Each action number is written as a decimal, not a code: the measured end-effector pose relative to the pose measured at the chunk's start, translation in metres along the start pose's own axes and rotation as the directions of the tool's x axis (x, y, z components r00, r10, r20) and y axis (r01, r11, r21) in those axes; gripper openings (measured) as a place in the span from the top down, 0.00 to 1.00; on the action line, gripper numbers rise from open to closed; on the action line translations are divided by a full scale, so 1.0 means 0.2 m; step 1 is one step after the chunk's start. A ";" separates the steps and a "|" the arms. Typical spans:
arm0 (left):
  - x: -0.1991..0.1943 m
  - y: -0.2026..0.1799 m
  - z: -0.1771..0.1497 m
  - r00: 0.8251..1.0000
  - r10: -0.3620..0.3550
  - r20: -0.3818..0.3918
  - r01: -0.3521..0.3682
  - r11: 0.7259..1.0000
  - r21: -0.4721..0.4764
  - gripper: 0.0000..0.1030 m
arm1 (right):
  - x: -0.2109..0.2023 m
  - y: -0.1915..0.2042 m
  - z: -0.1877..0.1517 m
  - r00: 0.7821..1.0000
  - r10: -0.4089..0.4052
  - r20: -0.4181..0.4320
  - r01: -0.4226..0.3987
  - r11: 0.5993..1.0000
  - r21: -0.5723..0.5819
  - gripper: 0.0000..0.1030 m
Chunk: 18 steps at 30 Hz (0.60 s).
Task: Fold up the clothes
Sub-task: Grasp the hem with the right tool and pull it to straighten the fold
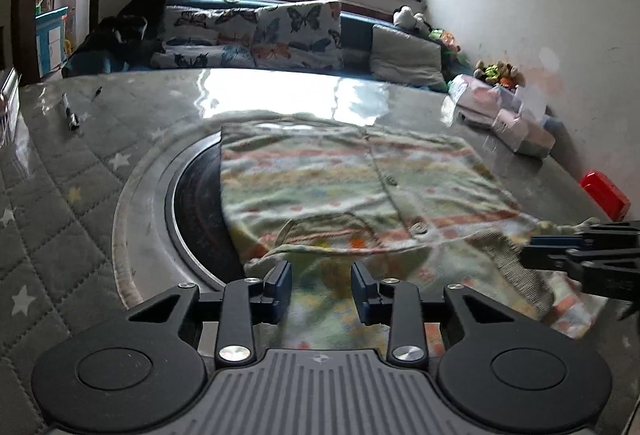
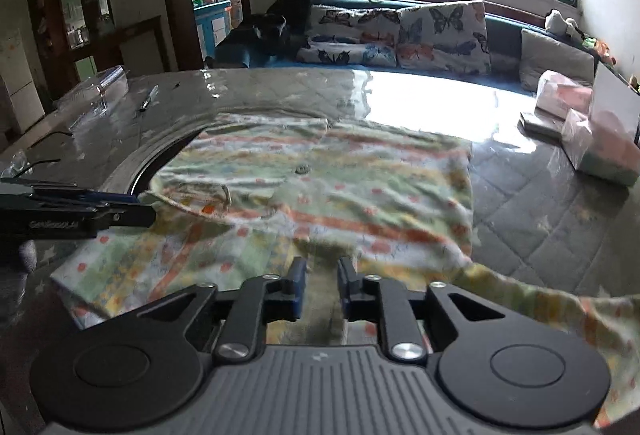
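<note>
Both grippers, left [image 1: 321, 289] and right [image 2: 322, 285], hovered with jaws apart over the soft, floppy cardigan [image 1: 340, 191], so I'd pinch its near hem.

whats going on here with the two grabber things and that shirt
A person is folding clothes with a handheld gripper in each hand. A striped, buttoned garment lies spread on the glass-covered table, its near part already doubled over. The left gripper and right gripper both hover over the near edge of the fabric, jaws partly apart with cloth beneath them; neither is visibly pinching it. The fold is under way, not finished.
</note>
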<state>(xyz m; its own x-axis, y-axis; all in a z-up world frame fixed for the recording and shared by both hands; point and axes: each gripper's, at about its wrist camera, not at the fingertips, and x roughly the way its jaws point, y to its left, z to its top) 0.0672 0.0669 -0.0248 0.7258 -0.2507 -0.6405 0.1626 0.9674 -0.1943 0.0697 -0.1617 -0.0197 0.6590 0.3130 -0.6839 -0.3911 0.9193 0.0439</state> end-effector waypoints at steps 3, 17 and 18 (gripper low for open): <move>0.02 0.01 -0.01 1.000 0.001 -0.008 -0.001 1.000 0.008 0.66 | -0.03 -0.02 -0.03 1.000 0.000 -0.013 0.000 1.000 0.002 0.76; -0.24 -0.16 -0.10 0.989 -0.149 -0.013 0.150 0.984 0.095 0.58 | -0.04 -0.09 -0.12 0.996 0.075 -0.055 -0.070 0.993 0.092 0.97; -0.24 -0.18 -0.12 0.987 -0.160 -0.024 0.162 0.981 0.105 0.58 | -0.06 -0.09 -0.12 0.996 0.076 -0.045 -0.071 0.993 0.095 0.97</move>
<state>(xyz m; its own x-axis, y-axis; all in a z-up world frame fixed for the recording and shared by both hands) 0.0099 0.0436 -0.0050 0.6742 -0.4035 -0.6186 0.3475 0.9124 -0.2164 0.0531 -0.1873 -0.0301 0.5982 0.3706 -0.7105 -0.3741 0.9132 0.1614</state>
